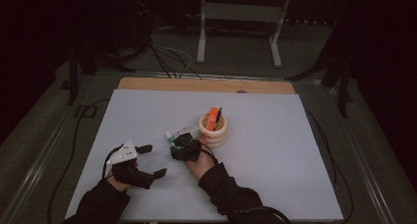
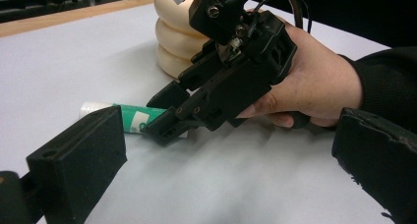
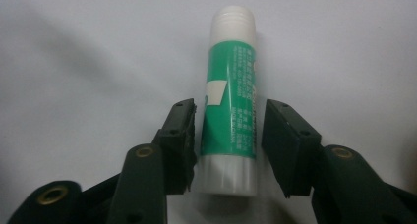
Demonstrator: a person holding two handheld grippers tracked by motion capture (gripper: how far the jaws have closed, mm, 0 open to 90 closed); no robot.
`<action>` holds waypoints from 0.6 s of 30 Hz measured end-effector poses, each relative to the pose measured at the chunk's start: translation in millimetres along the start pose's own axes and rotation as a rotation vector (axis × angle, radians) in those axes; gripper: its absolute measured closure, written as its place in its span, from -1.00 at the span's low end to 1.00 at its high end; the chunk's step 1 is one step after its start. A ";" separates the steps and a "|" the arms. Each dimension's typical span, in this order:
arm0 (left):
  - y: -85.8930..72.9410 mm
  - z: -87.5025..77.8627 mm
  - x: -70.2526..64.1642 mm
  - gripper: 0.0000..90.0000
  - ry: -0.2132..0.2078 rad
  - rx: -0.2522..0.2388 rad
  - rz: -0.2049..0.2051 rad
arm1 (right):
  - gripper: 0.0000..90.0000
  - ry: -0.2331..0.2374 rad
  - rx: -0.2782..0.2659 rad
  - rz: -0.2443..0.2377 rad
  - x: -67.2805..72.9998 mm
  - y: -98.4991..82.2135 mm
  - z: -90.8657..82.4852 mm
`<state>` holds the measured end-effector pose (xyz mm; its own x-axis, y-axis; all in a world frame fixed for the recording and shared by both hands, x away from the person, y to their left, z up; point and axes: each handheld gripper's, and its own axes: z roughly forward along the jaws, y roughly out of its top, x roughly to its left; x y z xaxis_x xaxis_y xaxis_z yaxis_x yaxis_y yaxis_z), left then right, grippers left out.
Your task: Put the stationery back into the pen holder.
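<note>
A green and white glue stick (image 3: 231,81) lies flat on the white table top (image 1: 275,175), left of a cream ringed holder (image 1: 213,131). My right gripper (image 3: 228,135) straddles the stick's lower half. Its left pad is against the stick and a thin gap shows at its right pad, so it is open. From the left gripper view, the right gripper (image 2: 164,113) points down at the glue stick (image 2: 125,117), held in a hand. My left gripper (image 1: 153,161) rests low at the near left, jaws wide open with nothing between them.
The holder (image 2: 174,35) carries an orange tool (image 1: 212,117) and a dark pen (image 1: 219,114). A wooden strip (image 1: 206,84) edges the table's far side. Cables (image 1: 169,57) and a metal stand (image 1: 241,17) lie on the floor beyond.
</note>
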<state>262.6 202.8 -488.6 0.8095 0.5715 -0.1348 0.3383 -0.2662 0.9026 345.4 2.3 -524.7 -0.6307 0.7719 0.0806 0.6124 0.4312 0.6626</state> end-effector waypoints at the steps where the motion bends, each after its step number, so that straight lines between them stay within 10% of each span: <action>1: 0.0 0.0 -0.1 -0.99 0.001 0.001 0.001 | 0.31 -0.009 0.002 -0.003 0.1 0.3 0.0; 18: -0.1 0.7 0.0 -0.99 0.001 0.004 0.001 | 0.46 -0.044 -0.020 -0.009 -0.7 4.9 -10.3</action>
<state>262.9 202.3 -489.0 0.8090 0.5723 -0.1338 0.3396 -0.2693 0.9012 343.9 -0.9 -513.9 -0.6142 0.7881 0.0416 0.5965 0.4291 0.6783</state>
